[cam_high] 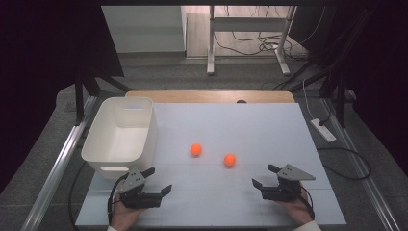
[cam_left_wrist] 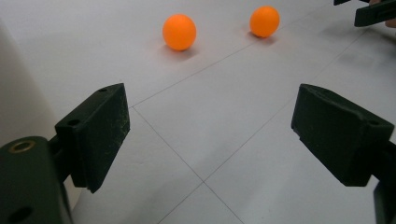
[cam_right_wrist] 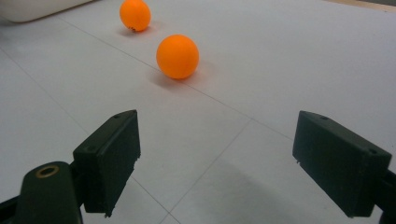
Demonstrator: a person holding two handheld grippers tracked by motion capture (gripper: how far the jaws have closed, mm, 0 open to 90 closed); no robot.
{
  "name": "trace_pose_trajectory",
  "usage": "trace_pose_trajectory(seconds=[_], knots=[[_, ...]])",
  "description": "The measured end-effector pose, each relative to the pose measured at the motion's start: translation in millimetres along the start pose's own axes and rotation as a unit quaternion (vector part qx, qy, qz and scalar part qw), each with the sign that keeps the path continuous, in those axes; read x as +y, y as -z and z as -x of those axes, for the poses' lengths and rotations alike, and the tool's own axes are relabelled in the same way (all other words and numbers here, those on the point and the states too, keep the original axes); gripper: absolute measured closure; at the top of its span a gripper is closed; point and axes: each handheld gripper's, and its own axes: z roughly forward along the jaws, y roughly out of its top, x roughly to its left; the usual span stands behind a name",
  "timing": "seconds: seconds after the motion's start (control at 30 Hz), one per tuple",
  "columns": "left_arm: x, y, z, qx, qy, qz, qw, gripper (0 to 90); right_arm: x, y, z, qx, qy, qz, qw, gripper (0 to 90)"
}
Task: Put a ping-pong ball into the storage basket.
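Two orange balls lie on the white table top: the left ball (cam_high: 196, 149) (cam_left_wrist: 179, 31) (cam_right_wrist: 135, 15) and the right ball (cam_high: 230, 160) (cam_left_wrist: 264, 21) (cam_right_wrist: 177, 56). A white plastic bin (cam_high: 120, 137) stands at the table's left side. My left gripper (cam_high: 157, 180) (cam_left_wrist: 210, 130) rests near the front left, just in front of the bin, jaws wide open and empty. My right gripper (cam_high: 266, 176) (cam_right_wrist: 215, 154) sits near the front right, open and empty too, with the right ball a short way ahead of it.
The white table top (cam_high: 250, 130) has a wooden strip (cam_high: 211, 96) along its far edge. Metal rails run down both sides. Behind the table stand a desk frame (cam_high: 248, 38) and loose cables; a power strip (cam_high: 323, 130) lies on the floor at the right.
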Motion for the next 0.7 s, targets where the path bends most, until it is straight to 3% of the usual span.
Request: trace_pose_trajectory(seconds=[0.47, 0.7], knots=[[11.6, -4.4, 8.3, -0.004, -0.007, -0.008, 0.9999, 12.6, -2.7, 4.6, 0.3, -0.009, -0.006, 0.0, 0.9999, 15.3], [17.1, -7.1, 7.6, -0.008, 0.013, -0.009, 0.9999, 12.5, -2.2, 6.2, 0.5, -0.009, -0.007, 0.004, 0.9999, 15.4]])
